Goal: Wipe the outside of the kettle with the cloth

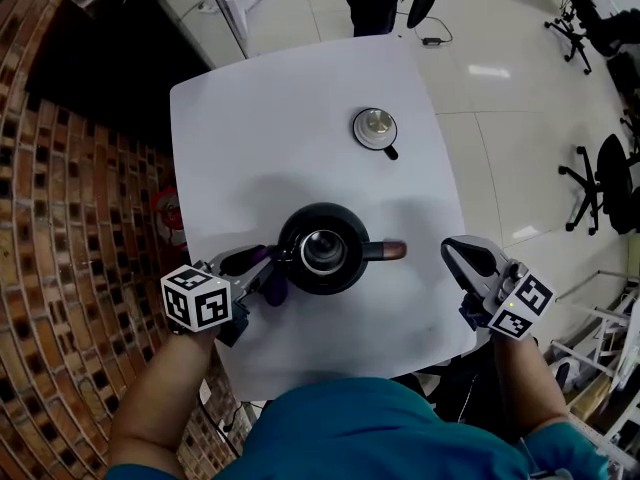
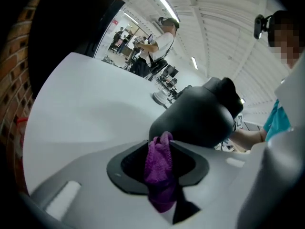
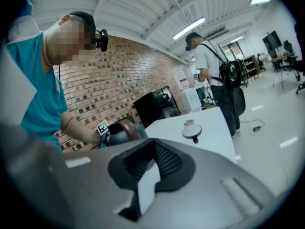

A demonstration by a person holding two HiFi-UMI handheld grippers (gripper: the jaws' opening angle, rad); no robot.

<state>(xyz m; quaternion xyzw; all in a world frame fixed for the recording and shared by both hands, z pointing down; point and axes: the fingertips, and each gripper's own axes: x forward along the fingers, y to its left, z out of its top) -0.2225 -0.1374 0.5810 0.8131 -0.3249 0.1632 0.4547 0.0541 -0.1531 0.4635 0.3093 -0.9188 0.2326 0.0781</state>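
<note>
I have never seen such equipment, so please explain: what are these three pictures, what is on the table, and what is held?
A person holds a two-fingered gripper in each hand. One picture comes from a camera on the person's head, looking down; the other two from cameras on the grippers. On the white table stand a black kettle, without lid, and the lid farther away. The left gripper has its fingers shut on a purple cloth at the kettle's side. The right gripper is open and empty.
</note>
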